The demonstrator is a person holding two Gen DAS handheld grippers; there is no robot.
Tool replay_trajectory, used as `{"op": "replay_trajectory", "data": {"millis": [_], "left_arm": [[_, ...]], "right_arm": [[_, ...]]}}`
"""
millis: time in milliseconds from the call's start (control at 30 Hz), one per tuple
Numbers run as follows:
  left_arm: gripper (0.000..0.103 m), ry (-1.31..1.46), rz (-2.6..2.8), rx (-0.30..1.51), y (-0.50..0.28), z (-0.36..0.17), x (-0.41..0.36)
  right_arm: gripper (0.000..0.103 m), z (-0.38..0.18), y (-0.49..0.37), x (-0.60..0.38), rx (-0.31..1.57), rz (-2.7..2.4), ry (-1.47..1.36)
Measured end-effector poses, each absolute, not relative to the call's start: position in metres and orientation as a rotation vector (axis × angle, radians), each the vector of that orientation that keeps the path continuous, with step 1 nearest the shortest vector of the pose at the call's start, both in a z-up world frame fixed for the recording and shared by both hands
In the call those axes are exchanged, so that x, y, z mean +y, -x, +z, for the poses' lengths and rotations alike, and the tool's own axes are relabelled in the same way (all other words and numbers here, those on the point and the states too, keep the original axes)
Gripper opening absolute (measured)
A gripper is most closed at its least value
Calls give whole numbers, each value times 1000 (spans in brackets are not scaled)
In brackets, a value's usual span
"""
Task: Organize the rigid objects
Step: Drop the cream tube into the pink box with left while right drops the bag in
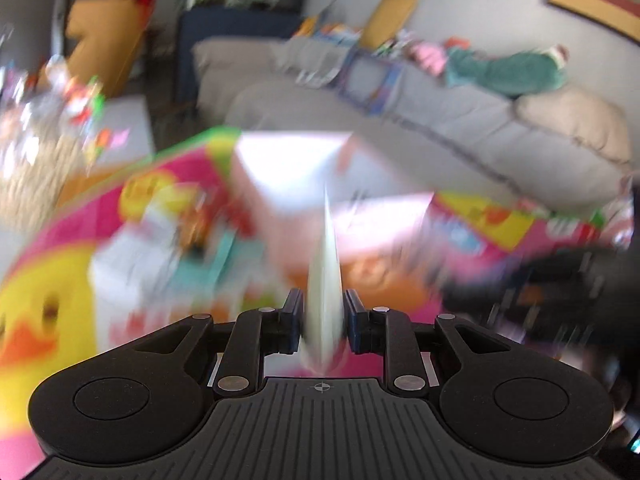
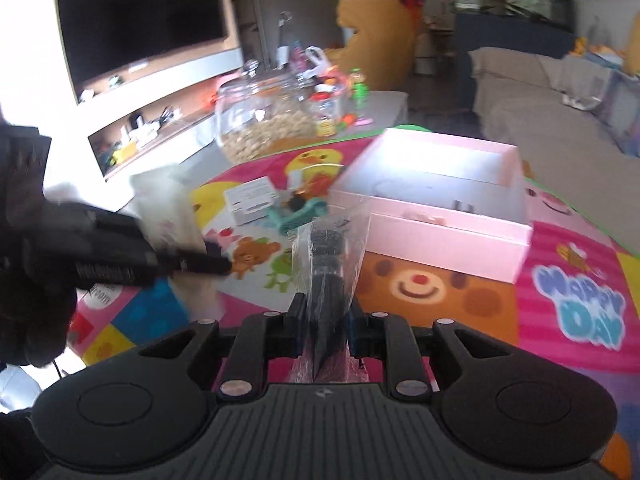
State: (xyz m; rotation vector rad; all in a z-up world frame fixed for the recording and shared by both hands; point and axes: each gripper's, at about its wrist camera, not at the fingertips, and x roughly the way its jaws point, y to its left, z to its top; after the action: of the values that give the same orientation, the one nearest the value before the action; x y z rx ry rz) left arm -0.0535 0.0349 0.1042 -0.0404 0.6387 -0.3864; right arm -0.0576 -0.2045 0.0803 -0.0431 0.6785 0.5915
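An open pink box sits on a colourful cartoon play mat. My right gripper is shut on a clear plastic bag with a black object inside, held just in front of the box. My left gripper is shut on a thin pale packet, seen edge-on; this view is heavily blurred, with the pink box beyond. In the right wrist view the left gripper comes in from the left, with the pale packet in it. A dark blur at the right of the left wrist view is the right gripper.
On the mat left of the pink box lie a small white box and a teal toy. Behind stand a big glass jar of pellets and several small toys. A grey sofa runs along the right, a TV at left.
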Motion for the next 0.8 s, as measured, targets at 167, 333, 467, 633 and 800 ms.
{"op": "replay_trajectory", "data": {"millis": [167,333,467,633,800], "left_arm": [[25,21,-388,477,9,172,1],[24,127,-418,400,-50,200,-20],[24,177,-402,382,-76,193,-24],[24,117,-379,420,-62,167,-15],[24,124,-346,543,-26,118,12]], "right_arm": [[19,78,60,-225,645,560,-8],[19,69,56,-235,641,539,-43],[19,62,54,-245,654,507,-61],[19,56,47,-251,665,479,-71],[19,74,33,-250,624,469,-82]]}}
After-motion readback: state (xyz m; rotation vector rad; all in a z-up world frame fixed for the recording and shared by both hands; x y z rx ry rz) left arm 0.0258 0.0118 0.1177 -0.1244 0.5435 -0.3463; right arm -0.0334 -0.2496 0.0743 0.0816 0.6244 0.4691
